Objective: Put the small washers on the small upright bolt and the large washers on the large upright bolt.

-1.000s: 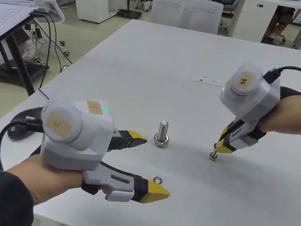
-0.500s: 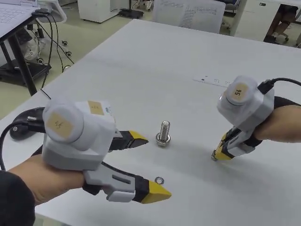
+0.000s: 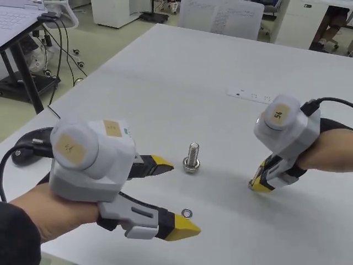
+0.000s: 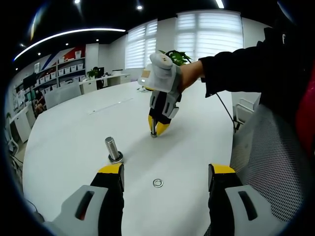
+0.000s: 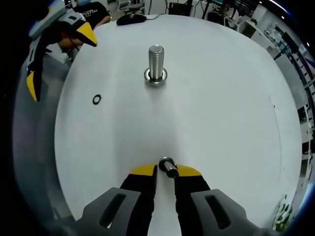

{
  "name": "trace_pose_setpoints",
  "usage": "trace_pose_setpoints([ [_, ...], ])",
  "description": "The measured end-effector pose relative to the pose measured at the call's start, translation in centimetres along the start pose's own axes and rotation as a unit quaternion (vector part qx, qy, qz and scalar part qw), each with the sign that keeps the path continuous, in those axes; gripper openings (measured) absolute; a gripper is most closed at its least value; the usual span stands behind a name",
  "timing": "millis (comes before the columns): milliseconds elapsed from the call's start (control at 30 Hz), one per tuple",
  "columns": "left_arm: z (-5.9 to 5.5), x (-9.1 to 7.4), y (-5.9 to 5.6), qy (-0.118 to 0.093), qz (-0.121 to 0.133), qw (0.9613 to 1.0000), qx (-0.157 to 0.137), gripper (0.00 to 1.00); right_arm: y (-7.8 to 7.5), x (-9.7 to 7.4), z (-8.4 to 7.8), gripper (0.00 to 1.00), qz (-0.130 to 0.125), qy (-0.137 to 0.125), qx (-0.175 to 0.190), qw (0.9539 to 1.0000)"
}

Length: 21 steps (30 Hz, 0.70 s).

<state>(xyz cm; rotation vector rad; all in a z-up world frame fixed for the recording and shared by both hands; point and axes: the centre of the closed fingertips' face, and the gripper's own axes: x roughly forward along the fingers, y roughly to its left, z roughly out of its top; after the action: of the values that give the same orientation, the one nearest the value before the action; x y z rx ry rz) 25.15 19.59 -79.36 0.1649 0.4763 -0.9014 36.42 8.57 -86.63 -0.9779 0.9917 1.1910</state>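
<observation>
Lower than a second ago, the right gripper [image 3: 258, 185] has come down to the white table [image 3: 165, 83], and in the head view its yellow jaw tips now cover the small bolt that stood bare below them earlier. The right gripper view shows the small bolt [image 5: 168, 167] upright on the table, held between that gripper's two jaw tips. The jaws are drawn close together and appear to press on it from both sides. The left gripper [image 3: 176, 194] hovers low over the near part of the table with its jaws spread wide apart, holding nothing. A small washer [image 3: 187, 212] lies flat on the table in the space between those jaws, just beside the tip of the nearer one and not touched by either. The large bolt [image 3: 191, 157] stands upright near the middle of the table, between the two grippers and well apart from the small bolt, with a flat metal ring around its foot. A person's hand in a dark sleeve holds each gripper.
</observation>
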Motion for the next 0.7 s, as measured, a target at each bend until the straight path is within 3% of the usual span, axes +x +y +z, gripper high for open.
trace_pose_setpoints([
  [433, 0.0, 0.0, -0.1, -0.001, -0.002, 1.0000, 0.002, 0.69, 0.2, -1.1, -0.8, 0.16, -0.007, -0.006, 0.015, 0.9998],
  [700, 0.1, 0.0, -0.1, -0.001, -0.003, 1.0000, 0.005, 0.69, 1.7, -2.0, -1.3, 0.16, -0.005, -0.013, 0.024, 0.9996],
])
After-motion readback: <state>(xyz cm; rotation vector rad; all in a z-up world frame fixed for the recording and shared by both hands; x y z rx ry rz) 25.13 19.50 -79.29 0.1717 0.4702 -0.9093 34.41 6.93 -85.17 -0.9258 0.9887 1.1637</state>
